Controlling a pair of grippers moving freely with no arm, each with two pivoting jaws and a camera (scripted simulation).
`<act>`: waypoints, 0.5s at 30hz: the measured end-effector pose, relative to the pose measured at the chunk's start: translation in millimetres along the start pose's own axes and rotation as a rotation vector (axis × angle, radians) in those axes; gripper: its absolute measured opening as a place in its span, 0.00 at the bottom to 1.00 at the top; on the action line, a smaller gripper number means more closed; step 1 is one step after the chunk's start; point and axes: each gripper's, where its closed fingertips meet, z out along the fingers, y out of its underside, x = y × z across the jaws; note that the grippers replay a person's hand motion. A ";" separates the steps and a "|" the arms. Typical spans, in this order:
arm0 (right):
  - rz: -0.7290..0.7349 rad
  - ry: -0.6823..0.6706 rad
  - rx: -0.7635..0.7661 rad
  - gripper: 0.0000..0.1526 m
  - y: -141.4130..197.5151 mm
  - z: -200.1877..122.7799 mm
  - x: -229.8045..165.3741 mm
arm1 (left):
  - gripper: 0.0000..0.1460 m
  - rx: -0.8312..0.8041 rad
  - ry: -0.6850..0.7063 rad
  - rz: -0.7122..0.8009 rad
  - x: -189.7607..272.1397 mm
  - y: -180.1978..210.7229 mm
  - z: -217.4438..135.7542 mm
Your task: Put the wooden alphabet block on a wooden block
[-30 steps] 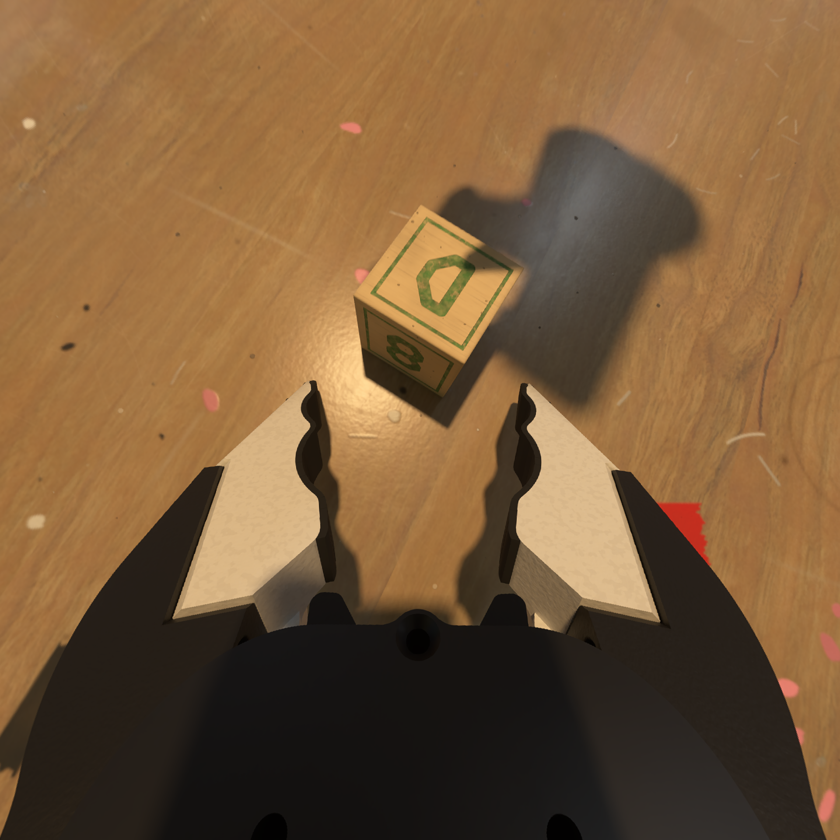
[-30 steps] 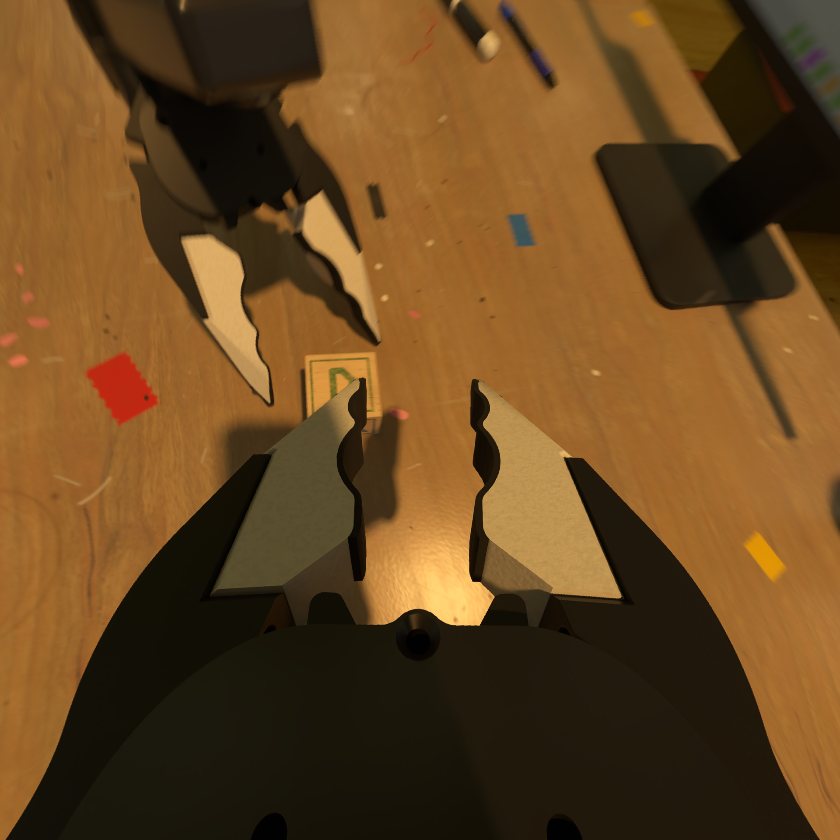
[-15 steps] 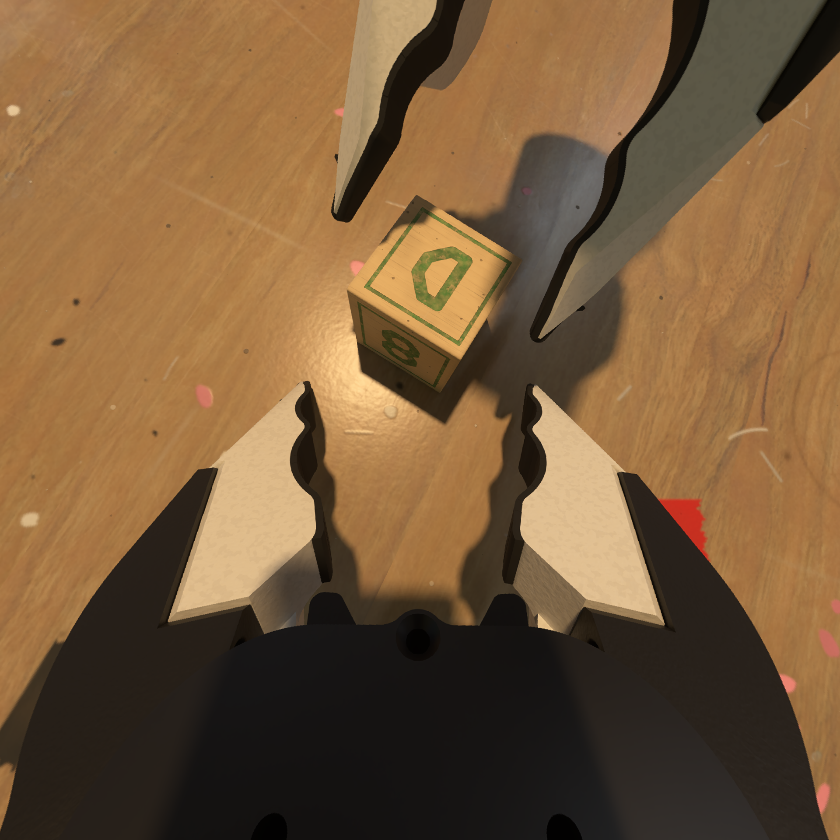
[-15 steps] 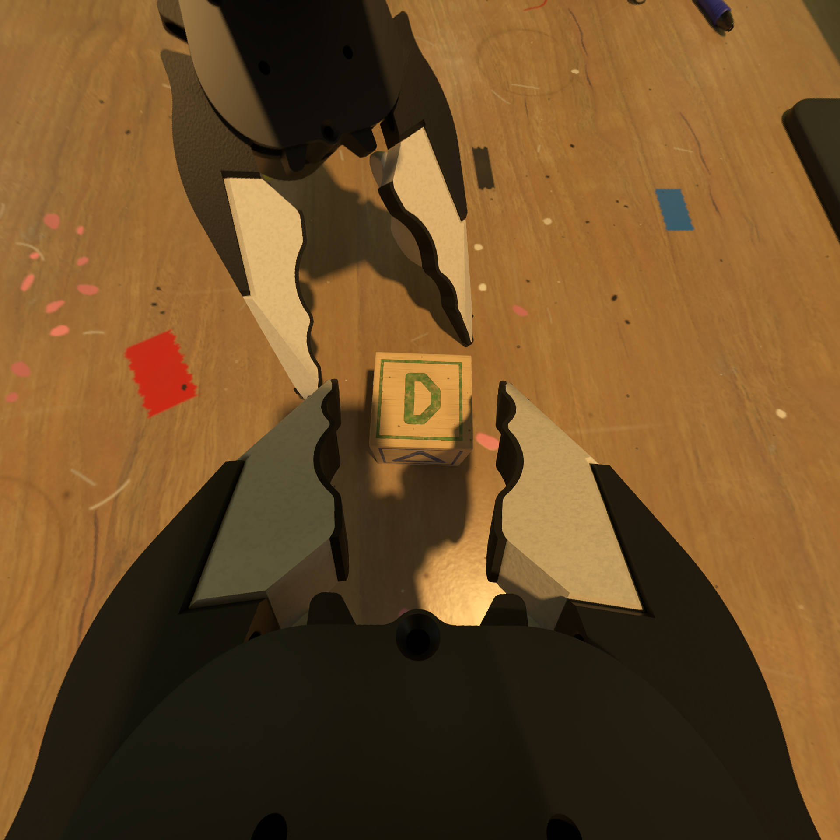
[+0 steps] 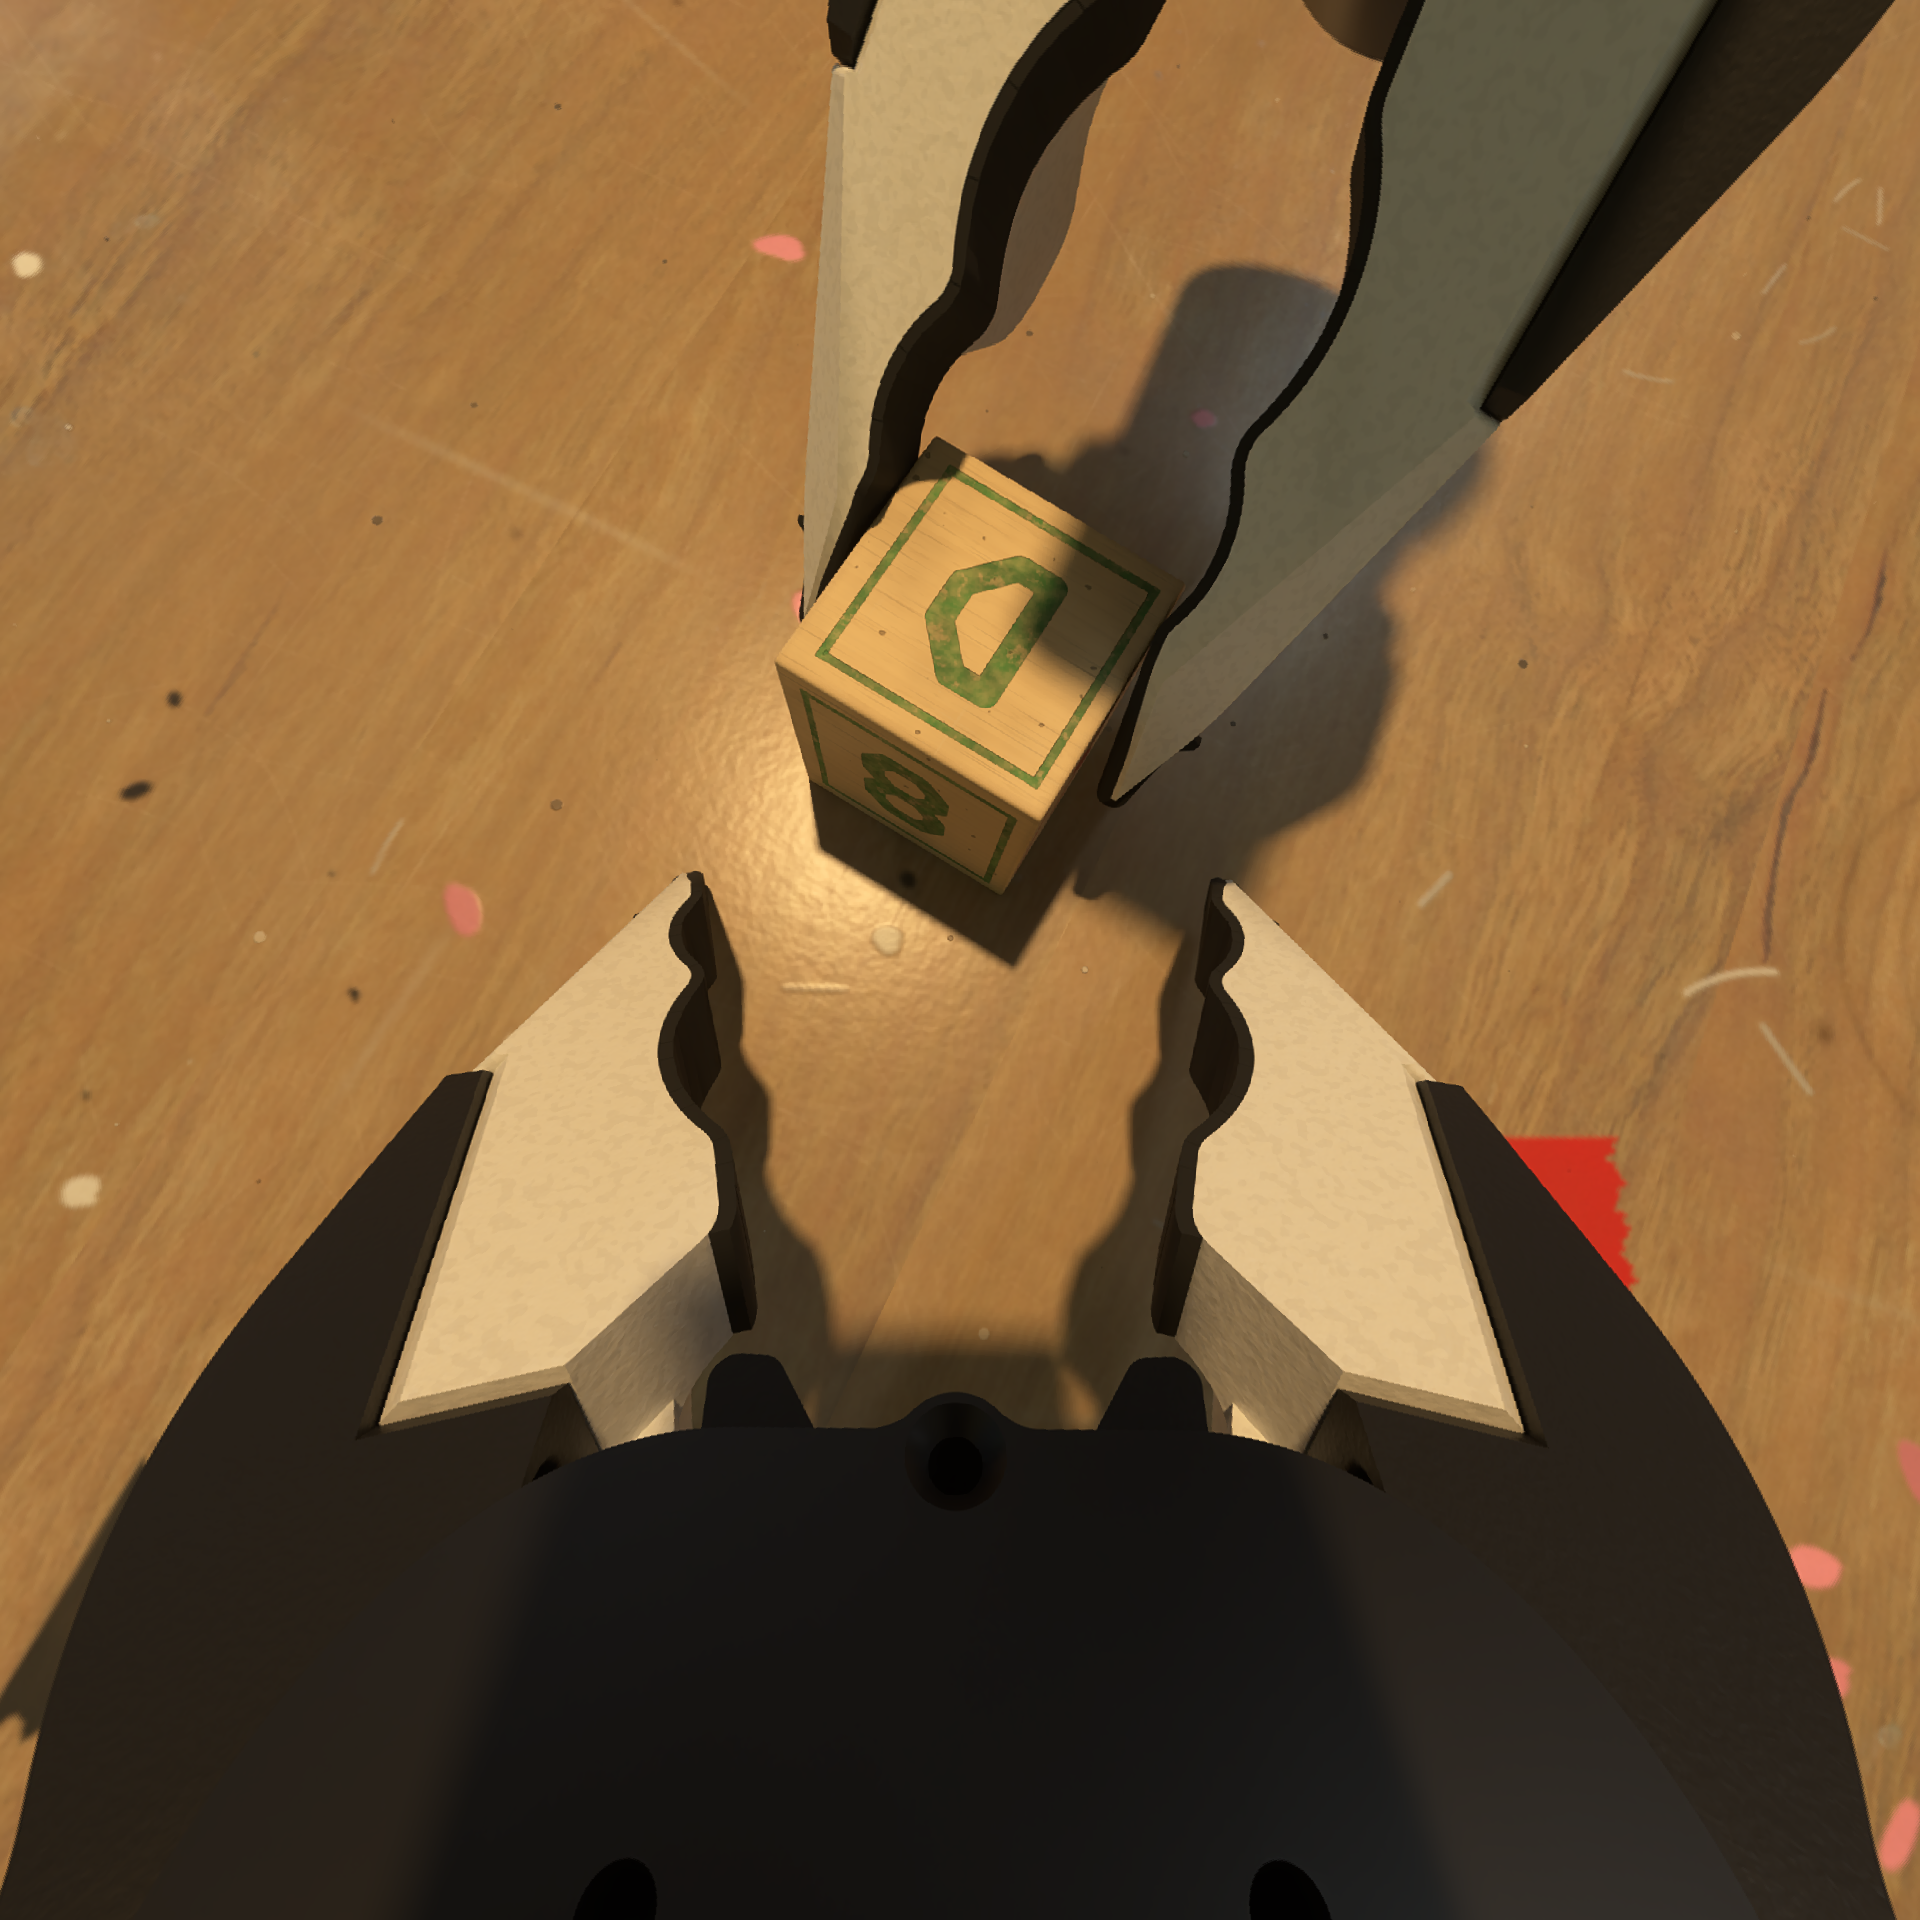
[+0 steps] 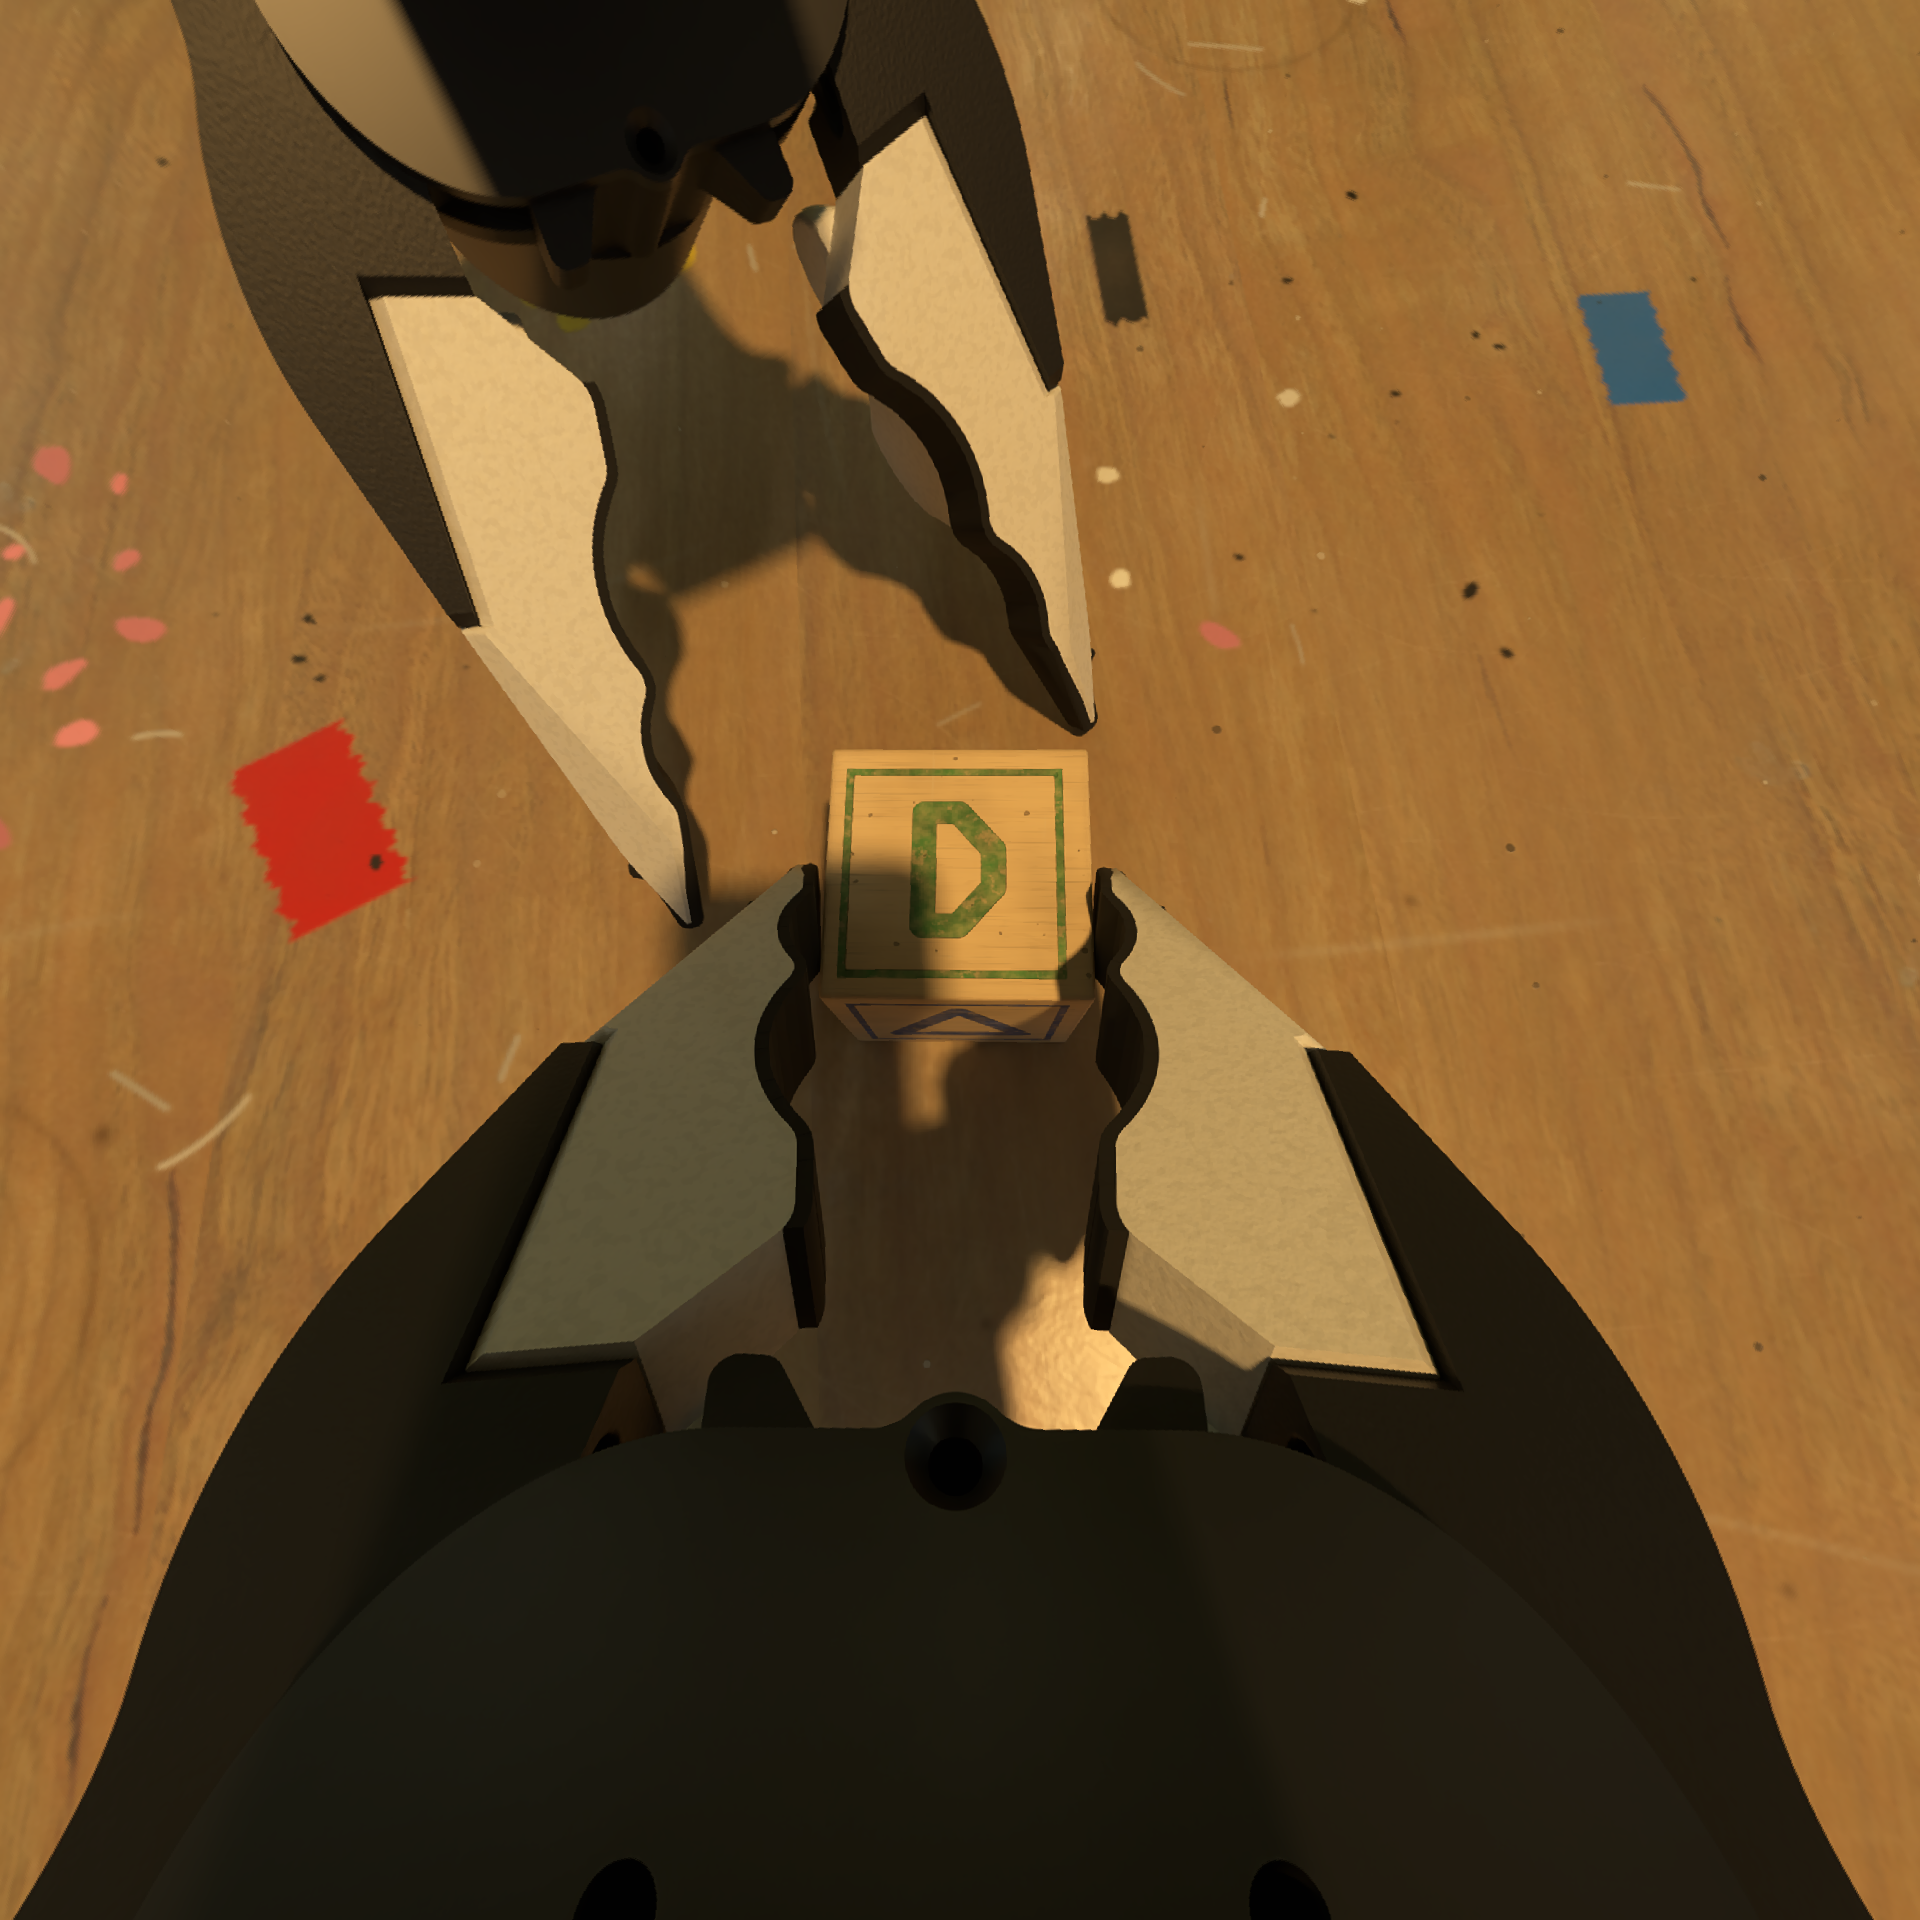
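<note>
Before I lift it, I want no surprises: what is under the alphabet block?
The alphabet block stands on the bare wooden table, with its shadow beside it. Its bottom face is hidden. The right gripper has its fingers on either side of the block.

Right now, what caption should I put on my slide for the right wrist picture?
Right gripper brackets the wooden alphabet block on the table; left gripper waits open just beyond.
</note>
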 end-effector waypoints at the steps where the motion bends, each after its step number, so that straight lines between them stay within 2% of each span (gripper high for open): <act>1: -0.009 0.008 -0.006 0.34 0.3 0.1 0.1 | 0.64 0.000 0.000 0.000 0.0 0.0 0.0; 9: -0.014 0.019 0.023 0.34 -9.2 -11.0 2.4 | 0.65 0.002 0.002 -0.003 0.2 -0.2 0.0; 15: -0.017 0.016 0.047 0.34 -32.9 -58.7 10.2 | 0.64 0.003 0.004 -0.007 0.0 -0.4 -0.2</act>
